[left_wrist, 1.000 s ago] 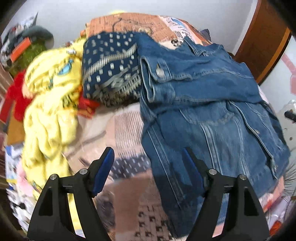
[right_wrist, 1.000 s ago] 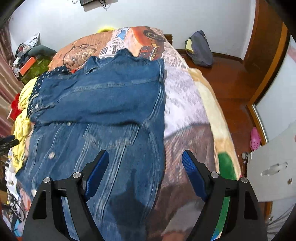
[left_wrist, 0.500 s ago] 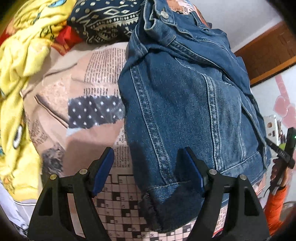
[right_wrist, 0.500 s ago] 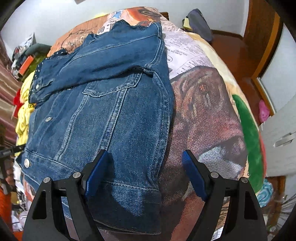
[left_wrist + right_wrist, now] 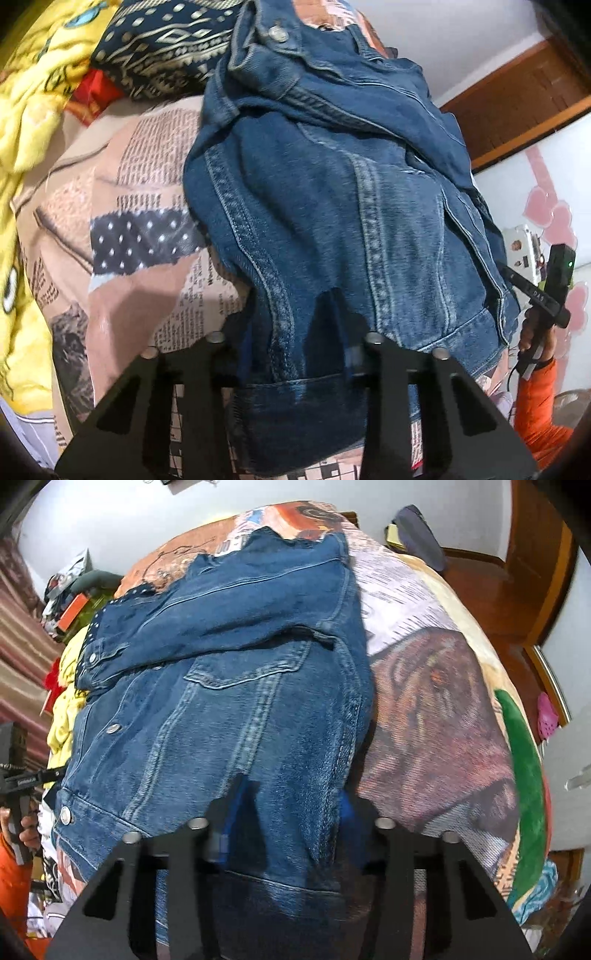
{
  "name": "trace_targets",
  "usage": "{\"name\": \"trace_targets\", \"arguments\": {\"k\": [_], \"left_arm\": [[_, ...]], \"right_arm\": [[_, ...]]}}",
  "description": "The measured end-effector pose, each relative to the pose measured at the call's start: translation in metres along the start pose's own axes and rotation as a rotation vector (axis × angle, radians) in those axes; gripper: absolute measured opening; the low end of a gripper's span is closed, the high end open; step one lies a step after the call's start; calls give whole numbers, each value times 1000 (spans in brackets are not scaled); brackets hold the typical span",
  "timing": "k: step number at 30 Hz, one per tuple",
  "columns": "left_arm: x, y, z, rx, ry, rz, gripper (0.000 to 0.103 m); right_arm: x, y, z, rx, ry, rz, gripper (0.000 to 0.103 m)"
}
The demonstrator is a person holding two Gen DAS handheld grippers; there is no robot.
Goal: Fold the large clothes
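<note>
Jaws now straddling denim jacket (image 5: 332,229) hem.

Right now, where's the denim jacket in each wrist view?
Left wrist: denim jacket fills the centre and right, its hem between the left gripper fingers.
Right wrist: denim jacket fills the centre and left, its hem between the right gripper fingers.
Shared landmark: the yellow blanket, left of the jacket in both.

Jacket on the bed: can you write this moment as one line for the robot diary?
stage: grasp hem | item: denim jacket, sleeve folded across | left gripper: astride hem corner | right gripper: astride other corner | surface: bed
</note>
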State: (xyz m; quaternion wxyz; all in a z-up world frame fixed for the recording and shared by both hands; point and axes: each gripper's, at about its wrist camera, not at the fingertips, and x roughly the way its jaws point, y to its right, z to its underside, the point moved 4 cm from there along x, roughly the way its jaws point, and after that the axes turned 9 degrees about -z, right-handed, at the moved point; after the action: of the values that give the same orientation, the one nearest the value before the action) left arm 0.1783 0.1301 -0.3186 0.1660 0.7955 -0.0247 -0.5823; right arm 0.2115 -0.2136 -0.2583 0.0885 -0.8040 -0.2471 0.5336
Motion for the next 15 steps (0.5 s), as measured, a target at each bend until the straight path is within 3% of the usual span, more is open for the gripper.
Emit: {"name": "trace_targets", "arguments": {"k": [4,15], "left_arm": [[-3,12,-4,39,26,-40,10],[-51,22,-31,61,190,-33,6]], "right_arm": [[3,-2,-4,19,-4,-40,13],[-13,-21,-28,-42,82,-57,9]]}}
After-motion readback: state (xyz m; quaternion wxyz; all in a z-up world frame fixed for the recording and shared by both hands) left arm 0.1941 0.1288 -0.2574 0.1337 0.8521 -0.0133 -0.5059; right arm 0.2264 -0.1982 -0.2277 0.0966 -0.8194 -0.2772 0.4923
